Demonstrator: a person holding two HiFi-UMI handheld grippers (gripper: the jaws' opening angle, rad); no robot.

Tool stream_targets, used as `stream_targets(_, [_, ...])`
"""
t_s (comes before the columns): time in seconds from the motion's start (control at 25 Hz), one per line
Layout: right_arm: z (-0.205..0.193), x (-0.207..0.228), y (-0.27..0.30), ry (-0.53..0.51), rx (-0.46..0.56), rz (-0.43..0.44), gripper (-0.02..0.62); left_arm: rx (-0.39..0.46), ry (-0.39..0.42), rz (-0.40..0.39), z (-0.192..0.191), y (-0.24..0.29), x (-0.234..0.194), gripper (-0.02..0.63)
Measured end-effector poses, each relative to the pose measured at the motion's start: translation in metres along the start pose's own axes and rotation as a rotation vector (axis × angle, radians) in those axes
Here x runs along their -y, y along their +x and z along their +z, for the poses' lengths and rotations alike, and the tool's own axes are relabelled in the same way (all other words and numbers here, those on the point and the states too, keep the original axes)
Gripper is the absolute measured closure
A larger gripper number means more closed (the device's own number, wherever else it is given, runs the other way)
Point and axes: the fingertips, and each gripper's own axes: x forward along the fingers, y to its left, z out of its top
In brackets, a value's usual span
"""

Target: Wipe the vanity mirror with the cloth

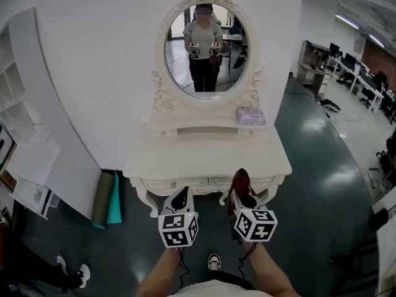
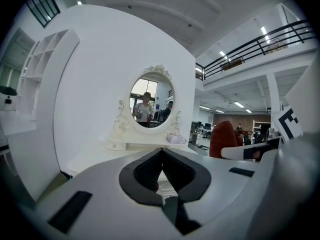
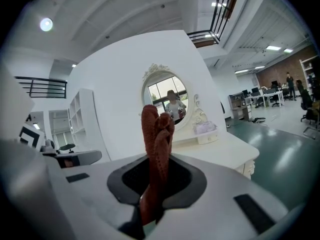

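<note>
A cream, carved vanity table (image 1: pixel 204 156) stands against a white wall, straight ahead of the person. Its oval mirror in an ornate cream frame (image 1: pixel 207 49) rises upright at the back and reflects the person holding both grippers. The left gripper (image 1: pixel 180 198) hangs in front of the table's front edge, its jaws pressed together at the tips with nothing between them. The right gripper (image 1: pixel 240 197) hangs just beside it, pinching a rust-red knitted cloth (image 3: pixel 156 134). The cloth stands up from between the jaws in a bunched fold, well apart from the mirror. A small pale lilac packet (image 1: pixel 250 116) lies on the shelf under the mirror's right side.
</note>
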Motion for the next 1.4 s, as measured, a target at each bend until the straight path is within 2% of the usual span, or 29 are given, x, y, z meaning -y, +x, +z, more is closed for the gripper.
stream_targets(0.28, [0.036, 0.039, 0.064, 0.007, 0.001, 0.033, 0.535, -0.020, 0.001, 0.020, 0.013, 0.074, 0.005, 0.595])
stream_targets(0.84, [0.038, 0.071, 0.157, 0.013, -0.089, 0.074, 0.535, -0.078, -0.014, 0.092, 0.012, 0.156, -0.028, 0.595])
stream_targets(1.16, [0.060, 0.087, 0.214, -0.008, -0.077, 0.044, 0.535, -0.050, -0.009, 0.050, 0.038, 0.227, -0.047, 0.595])
stream_targets(1.4, [0.100, 0.085, 0.267, -0.046, -0.045, 0.031, 0.535, -0.008, -0.011, 0.020, 0.075, 0.280, -0.070, 0.595])
